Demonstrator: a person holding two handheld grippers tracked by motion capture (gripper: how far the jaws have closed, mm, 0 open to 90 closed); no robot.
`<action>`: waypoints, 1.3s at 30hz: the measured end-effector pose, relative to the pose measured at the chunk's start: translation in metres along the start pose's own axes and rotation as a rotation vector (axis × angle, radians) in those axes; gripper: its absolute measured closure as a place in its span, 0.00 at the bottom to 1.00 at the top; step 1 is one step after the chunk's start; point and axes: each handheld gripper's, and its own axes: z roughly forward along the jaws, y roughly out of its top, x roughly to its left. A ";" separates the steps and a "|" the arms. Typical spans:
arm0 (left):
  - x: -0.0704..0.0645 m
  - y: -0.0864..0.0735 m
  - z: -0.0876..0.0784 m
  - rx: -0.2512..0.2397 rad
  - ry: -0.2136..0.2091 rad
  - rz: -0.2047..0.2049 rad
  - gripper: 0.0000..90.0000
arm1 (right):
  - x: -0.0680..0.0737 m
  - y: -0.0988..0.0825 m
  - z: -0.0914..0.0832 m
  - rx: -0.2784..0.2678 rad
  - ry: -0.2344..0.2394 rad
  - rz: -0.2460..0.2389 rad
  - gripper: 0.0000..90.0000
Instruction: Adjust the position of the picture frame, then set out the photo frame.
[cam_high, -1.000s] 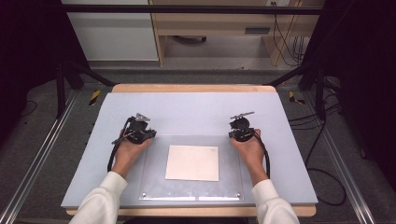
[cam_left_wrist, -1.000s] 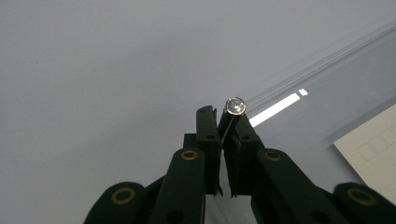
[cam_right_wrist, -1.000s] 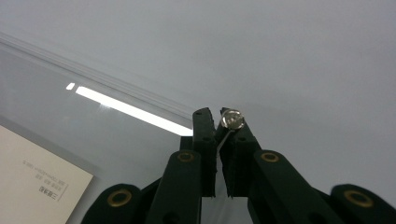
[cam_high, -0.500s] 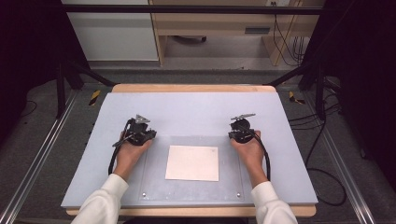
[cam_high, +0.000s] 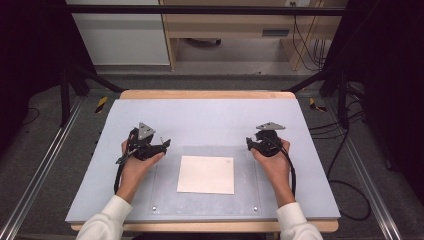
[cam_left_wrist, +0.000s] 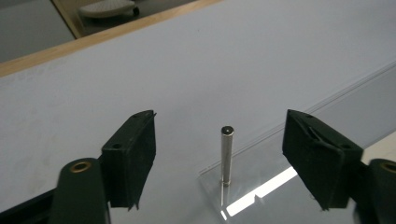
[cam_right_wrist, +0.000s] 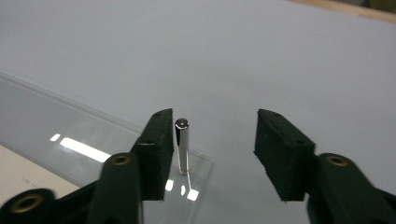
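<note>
A clear plastic plate (cam_high: 245, 195) lies on the pale table mat with a white sheet (cam_high: 206, 174) at its middle. A thin metal pin stands upright at each far corner. My left gripper (cam_high: 164, 145) is at the far left corner. Its jaws have just been opening and stand wide apart around the pin (cam_left_wrist: 227, 156), touching neither side. My right gripper (cam_high: 251, 143) is at the far right corner. Its jaws have also just been opening, and that pin (cam_right_wrist: 182, 147) stands close beside the left pad (cam_right_wrist: 156, 144), far from the other one.
The pale mat (cam_high: 210, 117) covers a wooden table whose edge (cam_high: 205, 94) shows at the back. Black frame posts (cam_high: 342, 95) stand at both far sides. Cables (cam_high: 350, 195) lie on the floor to the right, and metal rails (cam_high: 40, 175) run along the left.
</note>
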 end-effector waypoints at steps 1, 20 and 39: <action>0.001 0.001 -0.002 -0.009 0.000 0.002 0.19 | -0.001 0.000 -0.002 -0.013 0.004 -0.009 0.40; -0.005 -0.006 -0.001 -0.039 0.019 -0.048 0.33 | 0.008 -0.005 0.002 -0.068 -0.007 -0.134 0.56; -0.006 -0.012 0.011 -0.023 0.025 -0.082 0.84 | 0.011 -0.008 0.006 -0.065 0.050 -0.124 0.93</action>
